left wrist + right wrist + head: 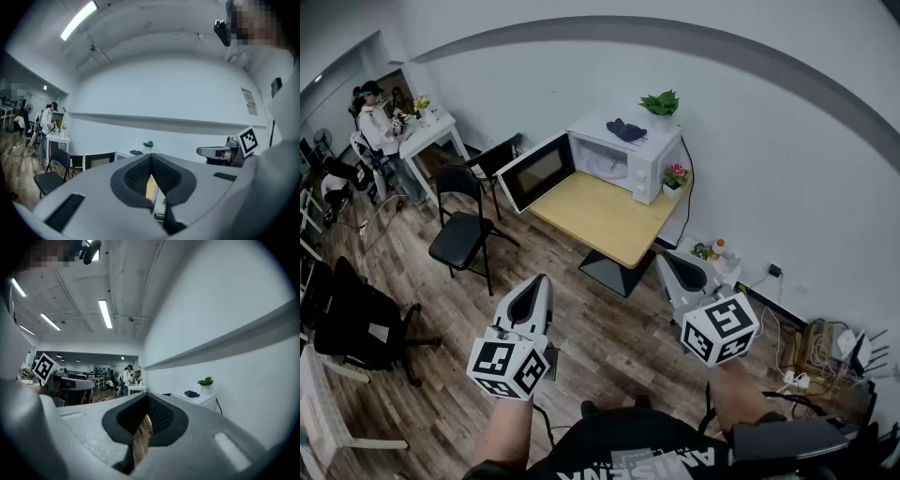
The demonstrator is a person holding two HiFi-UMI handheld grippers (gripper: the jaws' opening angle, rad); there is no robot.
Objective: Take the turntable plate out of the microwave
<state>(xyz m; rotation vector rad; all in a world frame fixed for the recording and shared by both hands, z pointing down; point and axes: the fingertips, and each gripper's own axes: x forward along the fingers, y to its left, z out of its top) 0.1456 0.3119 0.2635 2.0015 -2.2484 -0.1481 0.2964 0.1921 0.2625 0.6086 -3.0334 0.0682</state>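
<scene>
While an open microwave tops the wooden table, both hand-held grippers are closed.

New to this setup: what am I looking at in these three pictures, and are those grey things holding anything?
No robot here: a person holds a two-jaw gripper in each hand. The wide picture comes from a camera on the person's head, looking down at the left gripper and right gripper, each bearing a marker cube. The other two come from cameras riding on the grippers, looking along their jaws; both pairs are closed, nothing between them. Ahead, a white microwave stands on a wooden table, its door open. On top sit a potted plant and a dark cloth; a small flower pot stands beside it. Whether the turntable plate is inside is too small to tell.
</scene>
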